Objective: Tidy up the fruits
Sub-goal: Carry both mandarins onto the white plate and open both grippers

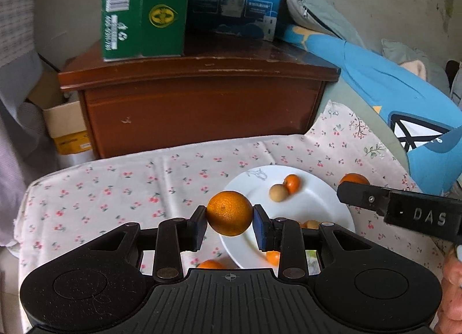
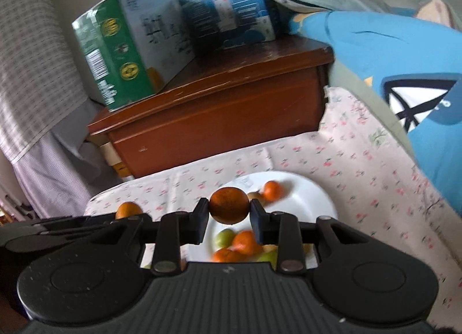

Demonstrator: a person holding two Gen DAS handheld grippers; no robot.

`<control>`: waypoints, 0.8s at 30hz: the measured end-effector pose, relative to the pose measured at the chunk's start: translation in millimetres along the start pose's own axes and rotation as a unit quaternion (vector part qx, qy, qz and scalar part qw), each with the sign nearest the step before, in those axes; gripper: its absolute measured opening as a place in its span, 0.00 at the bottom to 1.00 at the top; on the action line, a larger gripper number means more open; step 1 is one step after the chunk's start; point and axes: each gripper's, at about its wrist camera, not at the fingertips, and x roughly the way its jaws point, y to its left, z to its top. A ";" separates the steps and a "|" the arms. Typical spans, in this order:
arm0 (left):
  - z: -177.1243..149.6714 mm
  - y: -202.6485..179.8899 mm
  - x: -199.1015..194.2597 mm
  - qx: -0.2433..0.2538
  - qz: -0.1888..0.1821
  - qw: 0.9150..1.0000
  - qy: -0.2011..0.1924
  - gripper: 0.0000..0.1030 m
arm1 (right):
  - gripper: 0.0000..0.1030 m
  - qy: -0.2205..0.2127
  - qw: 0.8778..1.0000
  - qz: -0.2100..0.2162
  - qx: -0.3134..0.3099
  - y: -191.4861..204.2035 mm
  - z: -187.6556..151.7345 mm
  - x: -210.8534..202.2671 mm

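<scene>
Both grippers clenched on fruit: left gripper [image 1: 230, 220] holds a round orange [image 1: 229, 213] at frame centre, right gripper [image 2: 229, 216] a darker orange [image 2: 228, 209], both above the white round plate [image 1: 323, 201]; lower slowly, release onto bare plate, avoid knocking the small tangerine [image 1: 292, 183].

An orange [image 1: 229, 213] sits clamped between the left gripper's [image 1: 229, 218] pads, raised over the near rim of a white plate [image 1: 314, 204]. A darker orange [image 2: 228, 205] is pinched the same way in the right gripper [image 2: 229, 212]. Ahead of the tools, a small mandarin [image 1: 292, 183] and a tan round fruit [image 1: 278, 192] touch on the plate.
</scene>
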 end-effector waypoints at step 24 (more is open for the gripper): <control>5.2 -9.1 82.0 0.005 -0.013 0.999 0.045 0.30 | 0.30 0.067 0.993 -0.058 0.076 -51.2 -4.9 72.7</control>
